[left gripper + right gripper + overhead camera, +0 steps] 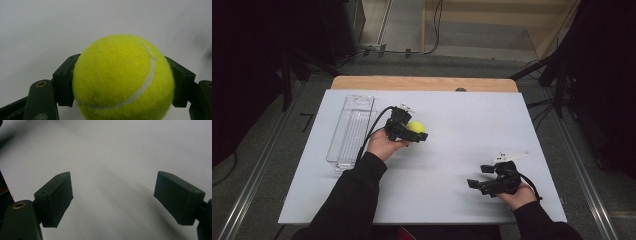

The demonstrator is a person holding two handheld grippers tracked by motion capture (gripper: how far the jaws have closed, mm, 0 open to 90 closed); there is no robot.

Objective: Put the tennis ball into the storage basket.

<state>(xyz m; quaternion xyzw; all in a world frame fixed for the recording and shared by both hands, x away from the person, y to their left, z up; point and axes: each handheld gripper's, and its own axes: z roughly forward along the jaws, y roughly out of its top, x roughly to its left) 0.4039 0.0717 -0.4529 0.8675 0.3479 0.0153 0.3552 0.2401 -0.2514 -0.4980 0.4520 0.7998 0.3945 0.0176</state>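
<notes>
Yellow-green felt marks the tennis ball (416, 127), which sits a little left of the middle of the high view, clamped between the jaws of the left gripper (418, 134) above the white table (452, 125). In the left gripper view the ball (122, 77) takes up the centre and lower part of the frame, its pale seam curving down the right side, and the two black jaws press against its left and right flanks. The person's left hand (382, 145) holds that gripper just right of a clear plastic tray (352, 131), which lies lengthwise along the left part of the table, apart from the ball. In the lower right of the high view the right gripper (476, 185) rests low near the table's near edge, well apart from the ball. In the right gripper view its jaws stand wide apart, with bare white table between them.
</notes>
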